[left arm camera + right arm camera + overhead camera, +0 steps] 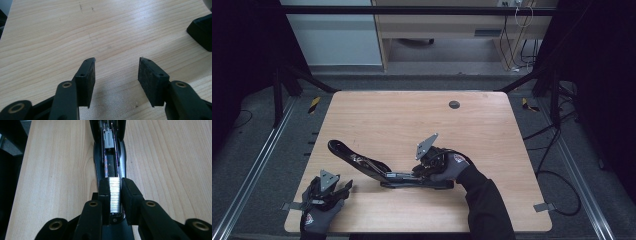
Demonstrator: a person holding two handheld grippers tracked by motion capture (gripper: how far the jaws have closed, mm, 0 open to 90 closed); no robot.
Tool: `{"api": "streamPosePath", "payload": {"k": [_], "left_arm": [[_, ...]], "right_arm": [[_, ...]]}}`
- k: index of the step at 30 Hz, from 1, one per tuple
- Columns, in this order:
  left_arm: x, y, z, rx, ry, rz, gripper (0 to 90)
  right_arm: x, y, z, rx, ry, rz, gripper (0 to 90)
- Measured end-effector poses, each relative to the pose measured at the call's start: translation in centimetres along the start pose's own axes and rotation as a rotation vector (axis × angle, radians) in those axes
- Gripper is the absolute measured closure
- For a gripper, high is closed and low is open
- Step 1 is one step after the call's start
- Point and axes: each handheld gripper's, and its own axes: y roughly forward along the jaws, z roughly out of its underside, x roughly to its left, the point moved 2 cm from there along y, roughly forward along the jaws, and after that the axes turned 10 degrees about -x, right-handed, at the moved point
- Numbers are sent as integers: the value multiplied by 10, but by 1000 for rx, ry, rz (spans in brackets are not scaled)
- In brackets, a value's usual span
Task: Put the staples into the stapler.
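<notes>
The table [412, 120] is pale wood with a fine, streaky grain and a small dark round spot near its far edge. The stapler [377, 172] is black — glossy on its raised arm — and its open channel shows a grey metal slider and a thin wire with red and blue flecks. The staples [115, 195] are bright silver, finely ribbed. Both grippers, left [116, 75] and right [115, 197], are black with brass-coloured rivets; each carries a grey plate on top. The gloves [319, 220] are dark grey with a small red-and-white mark. The floor is grey — with a yellow-and-black striped tape patch.
</notes>
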Motion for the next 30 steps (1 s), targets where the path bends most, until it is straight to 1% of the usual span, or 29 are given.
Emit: {"api": "streamPosePath", "payload": {"k": [6, 10, 13, 16, 17, 19, 24, 27, 30], "left_arm": [[0, 0, 0, 0, 1, 0, 476], [0, 0, 0, 1, 1, 0, 476], [0, 0, 0, 0, 1, -1, 476], [0, 0, 0, 0, 1, -1, 476], [0, 0, 0, 0, 1, 0, 476], [0, 0, 0, 0, 1, 0, 476], [0, 0, 0, 0, 1, 0, 476], [0, 0, 0, 0, 1, 0, 476], [0, 0, 0, 0, 2, 1, 476]], "right_arm": [[-1, 0, 0, -3, -11, -5, 784], [0, 0, 0, 2, -3, 3, 782], [0, 0, 0, 4, -8, 5, 779], [1, 1, 0, 16, -4, 6, 763], [2, 2, 0, 16, 5, 8, 760], [1, 2, 0, 18, -2, 7, 763], [1, 1, 0, 21, 2, 10, 756], [1, 0, 0, 15, 5, 13, 748], [2, -2, -2, -2, 7, 18, 743]]}}
